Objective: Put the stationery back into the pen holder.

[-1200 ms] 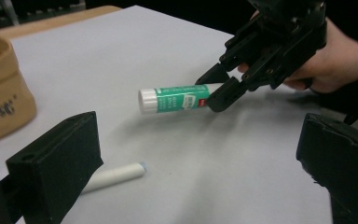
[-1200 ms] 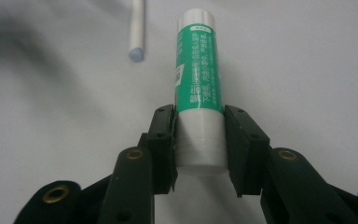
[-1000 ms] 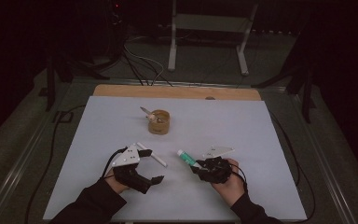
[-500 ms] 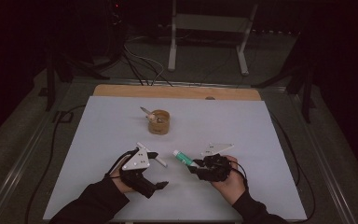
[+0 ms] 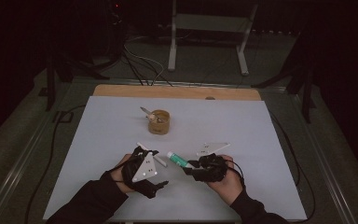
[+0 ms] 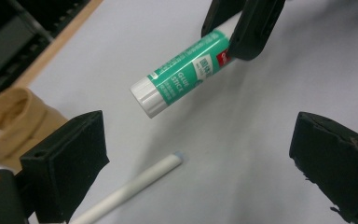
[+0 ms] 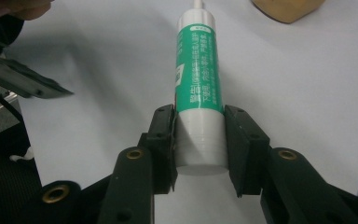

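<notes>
A green-labelled glue stick with a white cap is held just above the white table, cap pointing left. My right gripper is shut on its plain white base end. In the left gripper view the stick hangs ahead, with the right gripper's black fingers clamped on it. My left gripper stands open a short way left of the cap, jaws wide apart with nothing gripped. A thin white stick lies on the table beneath the left jaws.
A tan cup with something pale poking out stands mid-table, beyond both hands. The white table top ends in a wooden strip at the back. Cables and a metal stand are on the floor behind.
My left gripper has moved right, closer to the glue stick's cap. The right gripper has kept its hold and barely shifted.
</notes>
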